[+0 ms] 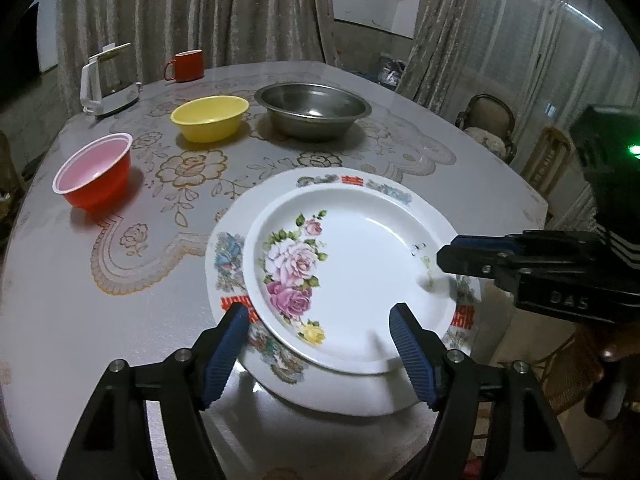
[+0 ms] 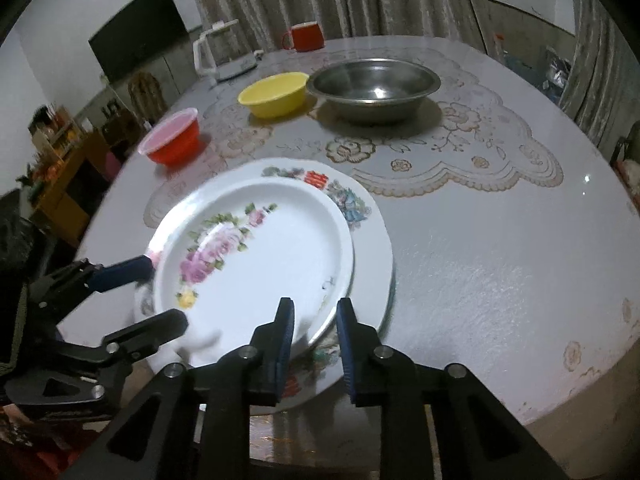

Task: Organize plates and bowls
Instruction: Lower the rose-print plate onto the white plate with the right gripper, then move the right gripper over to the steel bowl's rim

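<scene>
The rose plate (image 1: 360, 280) sits on a bigger plate (image 1: 232, 264) at the table's (image 1: 60, 320) near edge. The left gripper (image 1: 318, 320) is wide open around its rim, holding nothing. The right gripper (image 2: 316, 312) is nearly closed over the rim; I cannot tell if it pinches it.

Embossed letters "DAS" on the black body of the right gripper (image 1: 460, 258).

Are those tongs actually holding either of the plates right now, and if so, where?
The right tongs pinch the near rim of the rose plate, which lies on the larger plate. The left tongs stand open around its edge, gripping nothing.
</scene>
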Available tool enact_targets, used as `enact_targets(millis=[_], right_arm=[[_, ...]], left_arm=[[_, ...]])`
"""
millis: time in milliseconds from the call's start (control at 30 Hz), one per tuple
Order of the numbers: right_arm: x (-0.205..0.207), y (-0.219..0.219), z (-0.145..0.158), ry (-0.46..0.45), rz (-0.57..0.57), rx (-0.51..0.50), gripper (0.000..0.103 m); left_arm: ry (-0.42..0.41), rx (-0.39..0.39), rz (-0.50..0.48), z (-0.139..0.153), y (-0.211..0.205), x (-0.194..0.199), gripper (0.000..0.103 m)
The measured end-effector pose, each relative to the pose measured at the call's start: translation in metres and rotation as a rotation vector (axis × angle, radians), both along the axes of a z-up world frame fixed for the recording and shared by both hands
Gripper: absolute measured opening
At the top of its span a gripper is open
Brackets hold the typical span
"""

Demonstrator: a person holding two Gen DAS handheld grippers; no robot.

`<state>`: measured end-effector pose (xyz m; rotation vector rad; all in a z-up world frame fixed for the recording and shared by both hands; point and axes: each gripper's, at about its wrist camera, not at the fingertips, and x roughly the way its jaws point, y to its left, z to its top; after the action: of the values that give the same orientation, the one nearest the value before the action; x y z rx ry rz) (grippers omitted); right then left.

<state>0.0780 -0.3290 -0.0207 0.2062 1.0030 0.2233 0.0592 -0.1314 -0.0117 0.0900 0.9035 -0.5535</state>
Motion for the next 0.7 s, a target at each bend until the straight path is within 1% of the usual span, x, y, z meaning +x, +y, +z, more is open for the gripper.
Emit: enact_targets(millis=[33,67,100,167,267,467,700], right_arm=[[-0.001,-0.001,0.002,-0.016,0.002,0.01,0.024],[-0.001,-0.001,0.005,-0.032,0.006,0.015,0.029],[-0.001,-0.002,0.008,-0.047,0.007,0.012,0.031],[0.002,-0.004,0.014,-0.078,-0.001,-0.003,0.031],[0.011,-0.012,0.02,-0.098,-0.01,0.011,0.031],[0.026,-0.026,0.021,-0.098,-0.03,0.033,0.031],[0.049,-0.043,0.011,-0.071,-0.07,0.053,0.033]], left_arm=[[-0.005,0.002,0.006,0.002,0.0,0.001,0.079],[-0.015,0.007,0.016,0.005,0.0,0.003,0.082],[-0.021,0.012,0.021,0.007,0.0,0.005,0.083],[-0.033,0.03,0.028,0.011,-0.002,0.01,0.083],[-0.04,0.049,0.04,0.015,-0.004,0.019,0.085],[-0.039,0.066,0.051,0.017,-0.008,0.033,0.087],[-0.007,0.08,0.068,0.015,-0.014,0.053,0.088]])
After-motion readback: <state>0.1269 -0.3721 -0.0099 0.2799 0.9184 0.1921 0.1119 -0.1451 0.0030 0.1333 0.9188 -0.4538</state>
